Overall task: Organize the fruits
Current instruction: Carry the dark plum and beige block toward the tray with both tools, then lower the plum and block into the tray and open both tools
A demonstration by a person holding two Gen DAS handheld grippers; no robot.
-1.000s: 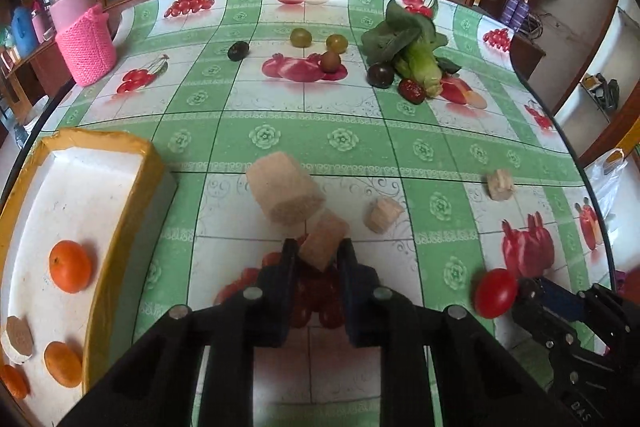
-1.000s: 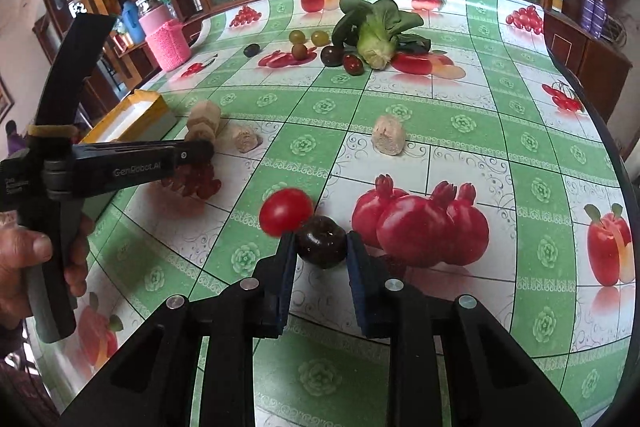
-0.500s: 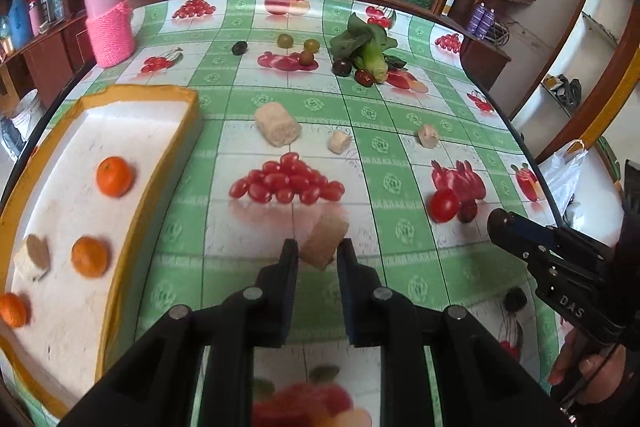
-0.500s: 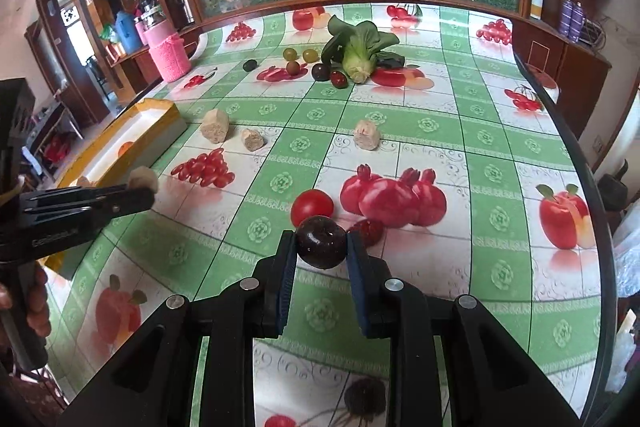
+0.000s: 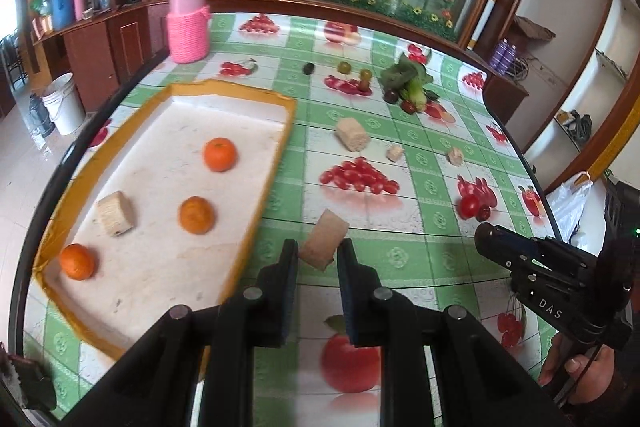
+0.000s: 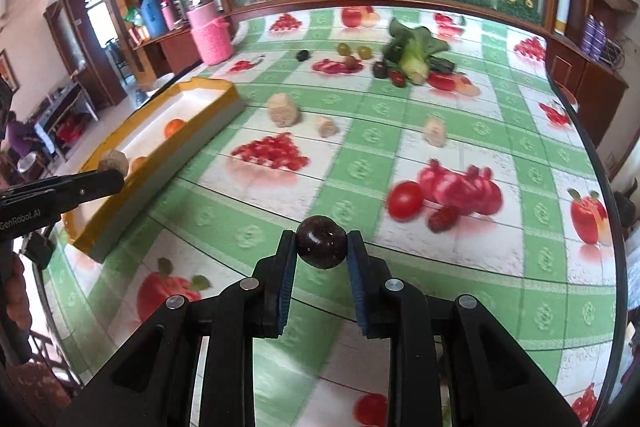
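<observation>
Left gripper [image 5: 318,255] clamped around tan chunk [image 5: 324,245], beside tray [image 5: 256,223].

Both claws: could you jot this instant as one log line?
left claw: shut on beige chunk | right claw: shut on dark plum | tray: three oranges, one chunk

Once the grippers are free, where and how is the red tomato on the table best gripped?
Grip the red tomato across its widest middle, coming from above. It is round and smooth, so pads off-centre would likely slip. Set the fingers along the near-far line: the small dark red fruit sits close on its right.
</observation>
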